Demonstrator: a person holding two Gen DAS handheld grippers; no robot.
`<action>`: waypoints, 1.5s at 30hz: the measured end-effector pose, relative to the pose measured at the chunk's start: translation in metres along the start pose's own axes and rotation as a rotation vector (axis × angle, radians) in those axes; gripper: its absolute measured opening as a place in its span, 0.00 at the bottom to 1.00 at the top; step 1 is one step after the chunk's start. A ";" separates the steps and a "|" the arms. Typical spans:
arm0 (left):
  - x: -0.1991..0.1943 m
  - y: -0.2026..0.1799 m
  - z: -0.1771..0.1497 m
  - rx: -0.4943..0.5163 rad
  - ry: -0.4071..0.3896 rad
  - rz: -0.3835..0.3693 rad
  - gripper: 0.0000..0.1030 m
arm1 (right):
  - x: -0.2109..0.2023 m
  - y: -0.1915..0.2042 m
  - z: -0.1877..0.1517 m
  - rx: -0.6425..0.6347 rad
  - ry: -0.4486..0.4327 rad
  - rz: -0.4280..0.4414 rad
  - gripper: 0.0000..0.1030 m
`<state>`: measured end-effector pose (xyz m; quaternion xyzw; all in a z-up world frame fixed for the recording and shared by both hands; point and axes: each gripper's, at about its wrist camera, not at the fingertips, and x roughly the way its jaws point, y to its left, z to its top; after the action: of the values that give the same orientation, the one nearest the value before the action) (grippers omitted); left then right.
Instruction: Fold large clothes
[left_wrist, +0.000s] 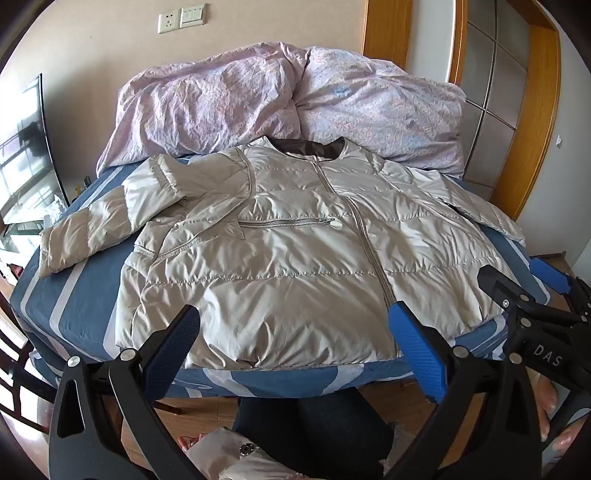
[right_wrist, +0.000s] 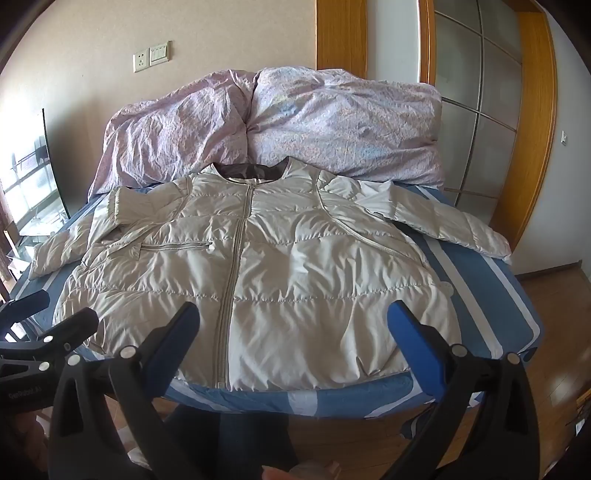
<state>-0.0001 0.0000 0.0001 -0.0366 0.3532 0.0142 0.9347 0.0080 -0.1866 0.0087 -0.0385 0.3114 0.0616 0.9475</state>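
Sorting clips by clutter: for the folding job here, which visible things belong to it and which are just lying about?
Belongs to the job:
- puffer jacket, spread flat, zipped
- bed sheet under it
- left gripper, open
- right gripper, open

Just lying about:
- pink duvet heaped behind the collar
- wall socket
- sliding door

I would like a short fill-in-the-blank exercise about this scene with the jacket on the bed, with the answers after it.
1. The beige jacket lies on the bed with its front zipper ____.
2. Behind its collar lies a crumpled ____ quilt.
3. The jaws of the left gripper and right gripper are both ____.
4. The sleeve folded across the chest is on the picture's ____ side.

Missing words: closed; pink; open; left
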 end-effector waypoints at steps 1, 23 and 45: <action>0.000 0.000 0.000 0.000 -0.001 0.000 0.99 | 0.000 0.000 0.000 0.002 -0.004 0.002 0.98; 0.000 0.000 0.000 0.001 0.003 0.000 0.99 | -0.001 0.000 0.000 0.004 0.000 0.003 0.98; 0.000 0.000 0.000 0.001 0.003 0.001 0.99 | -0.002 0.000 0.001 0.004 -0.002 0.005 0.98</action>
<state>0.0000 -0.0001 0.0000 -0.0360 0.3548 0.0145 0.9341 0.0073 -0.1868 0.0106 -0.0359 0.3106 0.0633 0.9478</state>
